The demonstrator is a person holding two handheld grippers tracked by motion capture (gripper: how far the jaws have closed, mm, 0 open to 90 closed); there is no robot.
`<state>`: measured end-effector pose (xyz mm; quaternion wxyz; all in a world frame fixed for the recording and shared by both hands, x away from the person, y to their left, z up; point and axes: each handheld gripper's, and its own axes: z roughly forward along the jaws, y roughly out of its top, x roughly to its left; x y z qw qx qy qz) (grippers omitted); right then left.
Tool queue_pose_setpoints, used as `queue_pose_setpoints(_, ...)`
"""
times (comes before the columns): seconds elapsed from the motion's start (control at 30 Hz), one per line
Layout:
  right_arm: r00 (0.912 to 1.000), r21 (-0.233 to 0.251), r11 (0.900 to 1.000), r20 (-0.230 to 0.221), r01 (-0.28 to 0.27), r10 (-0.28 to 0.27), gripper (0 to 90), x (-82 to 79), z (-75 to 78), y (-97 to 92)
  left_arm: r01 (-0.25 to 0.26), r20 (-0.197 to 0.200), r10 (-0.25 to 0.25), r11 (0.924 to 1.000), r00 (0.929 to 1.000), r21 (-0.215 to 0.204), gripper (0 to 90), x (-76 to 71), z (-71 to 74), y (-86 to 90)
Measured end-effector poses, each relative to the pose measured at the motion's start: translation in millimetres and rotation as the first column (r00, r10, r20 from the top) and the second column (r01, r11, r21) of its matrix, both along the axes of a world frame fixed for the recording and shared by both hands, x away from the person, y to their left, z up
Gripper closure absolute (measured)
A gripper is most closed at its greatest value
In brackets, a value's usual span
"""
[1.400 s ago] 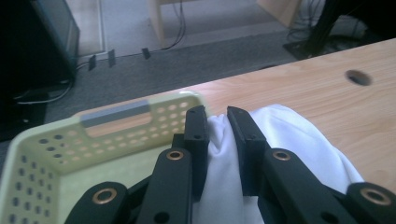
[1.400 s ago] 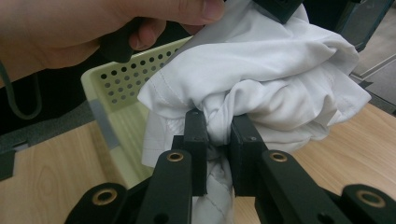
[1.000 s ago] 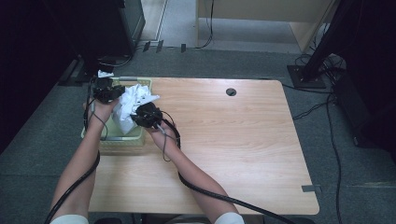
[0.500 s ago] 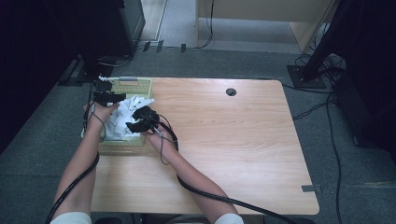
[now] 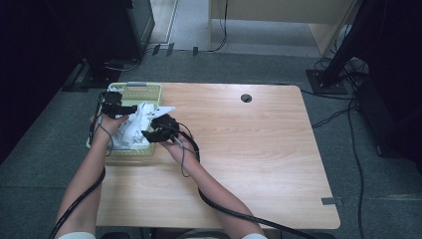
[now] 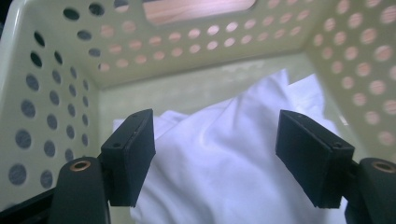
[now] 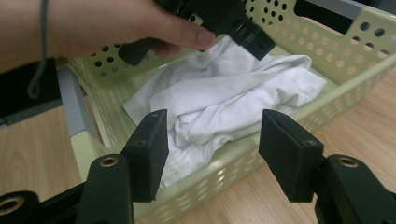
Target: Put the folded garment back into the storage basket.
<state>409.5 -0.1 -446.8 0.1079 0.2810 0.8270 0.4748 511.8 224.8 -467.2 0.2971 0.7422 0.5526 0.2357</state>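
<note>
A pale green perforated basket (image 5: pixel 145 86) sits at the table's left edge with a crumpled white cloth (image 5: pixel 133 128) lying inside it. My left gripper (image 5: pixel 130 108) is down inside the basket, just above the cloth (image 6: pixel 224 177). Its jaws have just been opening and stand apart (image 6: pixel 215 135), with the cloth below them and not pinched. My right gripper (image 5: pixel 148 134) hangs just outside the basket's wall (image 7: pixel 233 163). It has also just been opening and now stands open (image 7: pixel 212 135), with nothing between its pads. The left gripper (image 7: pixel 243 28) and the hand holding it appear over the cloth (image 7: pixel 224 98).
The wooden table (image 5: pixel 249 149) stretches bare to the right, with a round cable hole (image 5: pixel 246 98) near its far edge. Cables trail from both grippers along the forearms. Dark equipment and floor cables surround the table.
The cloth was held bunched above the basket by both grippers; now it lies in the basket and both have let go. The left gripper sank and the right one drew back.
</note>
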Motion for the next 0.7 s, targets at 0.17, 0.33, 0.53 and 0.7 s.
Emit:
queue_pose_setpoints(0.17,0.9999,0.021,0.9997,-0.008,0.010,-0.010,42.8,-4.1,1.8,-15.9,-0.037,-0.004,0.037,0.9968,0.9993,-0.070,28.9,-1.3,-6.3,4.8)
queue_pose_setpoints(0.33,1.0000,0.004,1.0000,0.002,0.008,-0.008,41.2,-7.7,1.6,-25.2,-0.007,-0.015,0.006,0.9991,0.9999,-0.042,28.1,-4.6,-8.7,-0.3)
queue_pose_setpoints(0.53,0.9997,-0.001,0.9997,-0.002,0.026,-0.026,39.6,-12.8,0.0,-43.5,0.014,0.002,-0.014,0.9966,0.9999,-0.081,28.0,-9.0,-1.4,-7.6)
queue_pose_setpoints(0.7,0.9992,-0.005,0.9993,-0.011,0.038,-0.038,39.4,-18.1,-3.7,-56.4,0.029,0.008,-0.028,0.9958,0.9996,-0.087,21.2,-12.9,0.9,-11.5)
